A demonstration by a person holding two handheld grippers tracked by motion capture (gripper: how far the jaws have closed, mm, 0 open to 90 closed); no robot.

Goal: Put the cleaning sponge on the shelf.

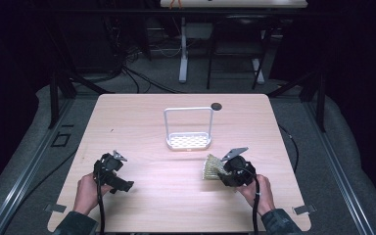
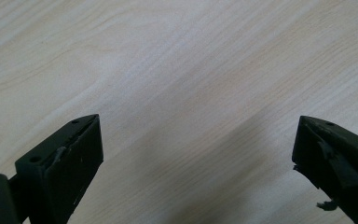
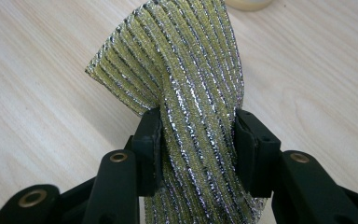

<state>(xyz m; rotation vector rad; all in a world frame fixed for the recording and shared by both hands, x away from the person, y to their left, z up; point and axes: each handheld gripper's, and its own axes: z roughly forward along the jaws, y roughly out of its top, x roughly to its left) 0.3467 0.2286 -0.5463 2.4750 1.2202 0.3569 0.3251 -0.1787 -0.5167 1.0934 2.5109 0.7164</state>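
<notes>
- A person sits at a light wooden table (image 1: 142,110) and holds a black gripper in each hand.
- The left gripper (image 1: 112,172) is low over the near left part of the table, held by the person's left hand (image 1: 89,192).
- In the left gripper view, the two black jaws of the left gripper (image 2: 196,154) stand far apart, with bare wood between them. It holds nothing.
- The right gripper (image 1: 232,172) is over the near right part of the table, held by the person's right hand (image 1: 258,192).
- The right gripper (image 3: 198,140) is pinching a shiny yellow and silver scrubbing pad (image 3: 191,74). Its jaws press on the pad from both sides.
- The pad is striped and soft. It bends and twists up past the jaws, and one corner sticks out to the left in the right gripper view.
- From the high view, the scrubbing pad (image 1: 211,168) sticks out from the right gripper toward the middle of the table. It cannot be told if its edge touches the wood.
- A white rack (image 1: 188,141) with a tall loop handle and a tray with little holes stands in the middle of the table, just beyond the pad.
- A small dark round spot (image 1: 217,105) is on the table behind the rack.
- A black cable (image 1: 99,205) runs back from the left gripper along the arm.
</notes>
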